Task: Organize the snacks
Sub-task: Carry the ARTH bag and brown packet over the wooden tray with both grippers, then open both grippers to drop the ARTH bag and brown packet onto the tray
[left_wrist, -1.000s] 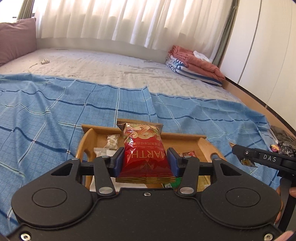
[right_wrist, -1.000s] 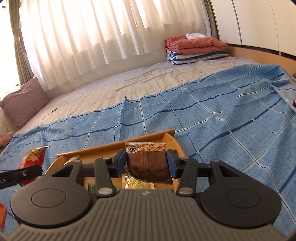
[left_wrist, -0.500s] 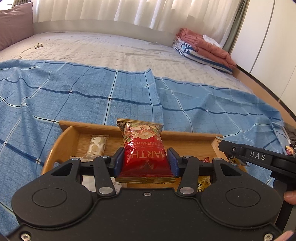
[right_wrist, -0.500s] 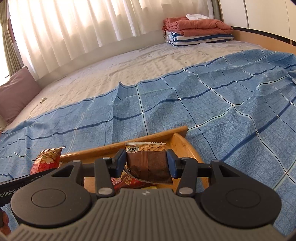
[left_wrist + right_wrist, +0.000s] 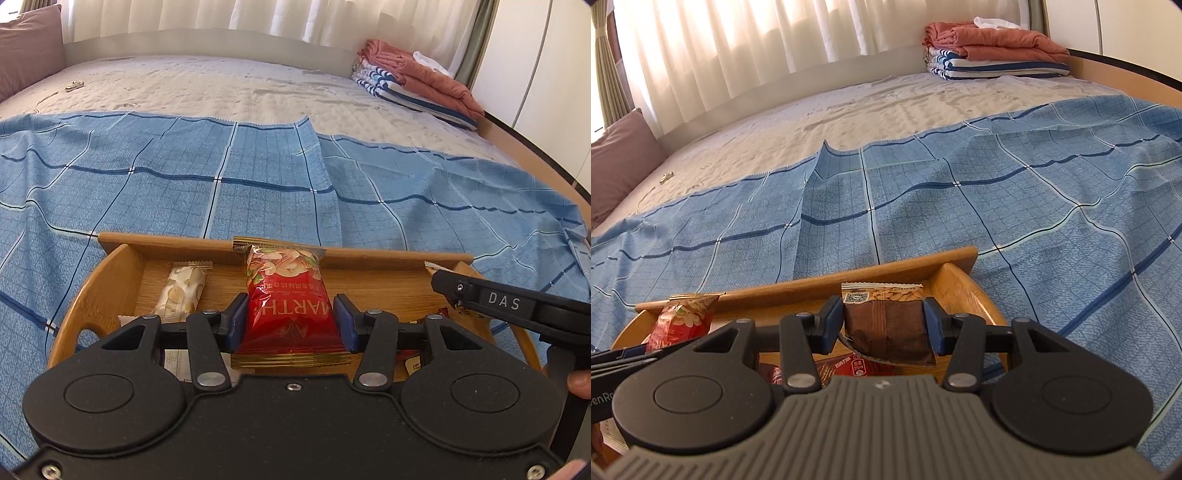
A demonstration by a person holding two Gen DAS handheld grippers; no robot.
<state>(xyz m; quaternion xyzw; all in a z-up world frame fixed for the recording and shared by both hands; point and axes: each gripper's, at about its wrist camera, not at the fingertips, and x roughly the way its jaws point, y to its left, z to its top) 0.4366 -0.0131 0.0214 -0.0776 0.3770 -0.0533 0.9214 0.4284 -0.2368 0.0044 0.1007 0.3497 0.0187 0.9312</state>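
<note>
A wooden tray [image 5: 110, 273] lies on a blue checked cloth on a bed. My left gripper [image 5: 291, 323] is shut on a red nut packet [image 5: 286, 295], held upright over the tray's middle. A pale nougat bar [image 5: 183, 291] lies in the tray to its left. My right gripper [image 5: 884, 326] is shut on a brown snack packet [image 5: 886, 325] above the right end of the tray [image 5: 964, 291]. Red packets [image 5: 849, 369] lie in the tray beneath it. The red nut packet [image 5: 683, 321] shows at left in the right wrist view, and the right gripper's body [image 5: 509, 306] at right in the left wrist view.
The blue checked cloth [image 5: 184, 177] covers the near half of the bed, with a beige mattress cover [image 5: 221, 85] beyond. Folded blankets [image 5: 417, 81] are stacked at the far right corner. A mauve pillow [image 5: 617, 158] lies at the far left. Part of a hand [image 5: 580, 384] shows at the right edge.
Both grippers have moved forward and down towards the tray, each still gripping its packet. The tray looks larger and the nougat bar inside has come into fuller view.
</note>
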